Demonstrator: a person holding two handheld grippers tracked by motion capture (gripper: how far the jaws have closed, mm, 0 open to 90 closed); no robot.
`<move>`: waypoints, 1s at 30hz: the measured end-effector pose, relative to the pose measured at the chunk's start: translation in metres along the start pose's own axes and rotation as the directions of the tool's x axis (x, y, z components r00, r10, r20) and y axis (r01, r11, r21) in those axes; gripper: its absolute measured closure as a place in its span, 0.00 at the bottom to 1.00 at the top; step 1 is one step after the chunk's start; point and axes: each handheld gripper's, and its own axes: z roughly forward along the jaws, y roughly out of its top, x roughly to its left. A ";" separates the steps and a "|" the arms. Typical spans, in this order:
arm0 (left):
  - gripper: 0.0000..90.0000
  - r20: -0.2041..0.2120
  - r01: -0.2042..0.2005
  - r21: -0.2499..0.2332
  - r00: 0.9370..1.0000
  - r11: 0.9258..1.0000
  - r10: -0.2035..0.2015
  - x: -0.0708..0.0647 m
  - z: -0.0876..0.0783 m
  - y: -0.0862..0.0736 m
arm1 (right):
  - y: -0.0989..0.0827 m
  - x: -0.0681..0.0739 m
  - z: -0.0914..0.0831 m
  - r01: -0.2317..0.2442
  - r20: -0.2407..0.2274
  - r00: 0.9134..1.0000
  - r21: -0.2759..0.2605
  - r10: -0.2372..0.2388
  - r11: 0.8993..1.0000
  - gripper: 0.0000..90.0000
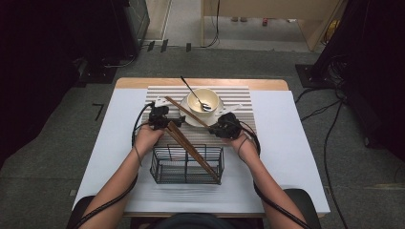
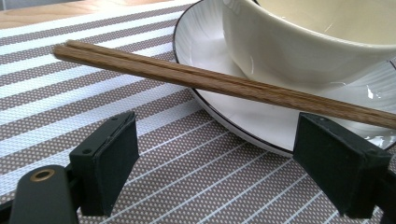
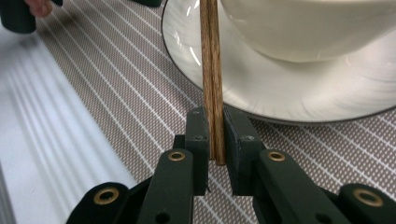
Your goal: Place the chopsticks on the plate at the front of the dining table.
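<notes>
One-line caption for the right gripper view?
Right gripper shut on pair of brown wooden chopsticks lying across white saucer.

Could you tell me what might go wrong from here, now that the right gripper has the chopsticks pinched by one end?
1. The right gripper pinches the chopsticks only at their very end, so they might pivot or slip out.
2. They lie across the saucer close to the bowl; swinging them could nudge the bowl or spoon.
3. The open left gripper sits just below them and could knock them.

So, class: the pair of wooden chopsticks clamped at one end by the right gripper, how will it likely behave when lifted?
The chopsticks look stiff and straight, so probably no sagging. Held at one end by the right gripper, the two thin sticks may pivot or scissor apart.
</notes>
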 end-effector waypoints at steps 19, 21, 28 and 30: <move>0.16 0.013 0.022 0.002 1.000 1.000 -0.022 -0.002 0.006 0.004 | -0.003 0.005 0.000 0.038 -0.026 0.999 -0.036 -0.039 0.999 0.70; 0.16 0.013 0.023 0.002 1.000 1.000 -0.023 -0.002 0.007 0.004 | -0.003 0.006 0.001 0.043 -0.026 0.999 -0.039 -0.044 0.998 0.69; 0.16 0.016 0.029 0.002 0.999 1.000 -0.029 -0.005 0.010 0.003 | -0.003 0.011 0.004 0.053 -0.041 0.998 -0.038 -0.054 0.998 0.67; 0.16 0.017 0.032 0.000 0.999 0.999 -0.032 -0.005 0.010 0.003 | -0.003 0.013 0.005 0.054 -0.042 0.998 -0.038 -0.055 0.998 0.66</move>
